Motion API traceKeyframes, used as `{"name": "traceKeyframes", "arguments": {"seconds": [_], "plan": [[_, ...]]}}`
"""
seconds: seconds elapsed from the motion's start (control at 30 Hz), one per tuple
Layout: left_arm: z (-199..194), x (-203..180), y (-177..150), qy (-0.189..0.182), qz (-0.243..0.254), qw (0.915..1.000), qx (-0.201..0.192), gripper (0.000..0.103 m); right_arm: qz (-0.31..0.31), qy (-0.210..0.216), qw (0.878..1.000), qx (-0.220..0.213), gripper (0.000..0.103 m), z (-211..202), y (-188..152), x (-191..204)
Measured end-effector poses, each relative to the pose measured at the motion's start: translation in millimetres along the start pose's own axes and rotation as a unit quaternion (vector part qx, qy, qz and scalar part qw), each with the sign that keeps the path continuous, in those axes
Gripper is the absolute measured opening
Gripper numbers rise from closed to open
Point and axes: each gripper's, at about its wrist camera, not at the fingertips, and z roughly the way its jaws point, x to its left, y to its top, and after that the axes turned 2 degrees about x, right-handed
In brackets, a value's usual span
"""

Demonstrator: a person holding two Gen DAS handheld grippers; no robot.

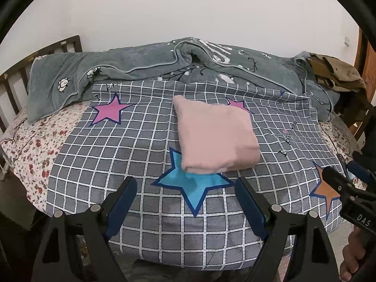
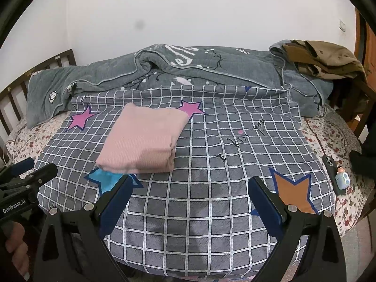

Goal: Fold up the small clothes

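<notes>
Both grippers, left [image 1: 185,188] and right [image 2: 190,188], are hanging spread and empty short of the garment [image 1: 216,134], which is lying squarely folded, apparently finished.

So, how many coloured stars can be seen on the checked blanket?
4: two pink stars at the far side, one blue star partly under the pink folded cloth, one orange star near right.

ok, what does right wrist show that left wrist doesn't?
Only right wrist: a dark phone and a small blue bottle on the floral sheet, plus the full "I kiss you" lettering. Only left wrist: nothing distinct; the lettering there is partly legible. Both: the folded pink garment over the blue star, grid blanket, grey quilt, brown clothes, both hand-held grippers open, left and right.
</notes>
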Motion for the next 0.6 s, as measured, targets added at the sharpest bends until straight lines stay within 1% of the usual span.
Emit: {"name": "traceKeyframes", "arguments": {"seconds": [0.3,0.6], "plan": [[0.1,2.7,-2.4,0.003,0.0,1.0,0.002,0.085,-0.005,-0.002,1.0,0.006,0.097,2.9,-2.5,7.5],[1.0,4.5,-4.6,0.004,-0.001,1.0,0.002,0.085,-0.004,-0.004,1.0,0.008,0.097,4.0,-2.3,6.3]]}}
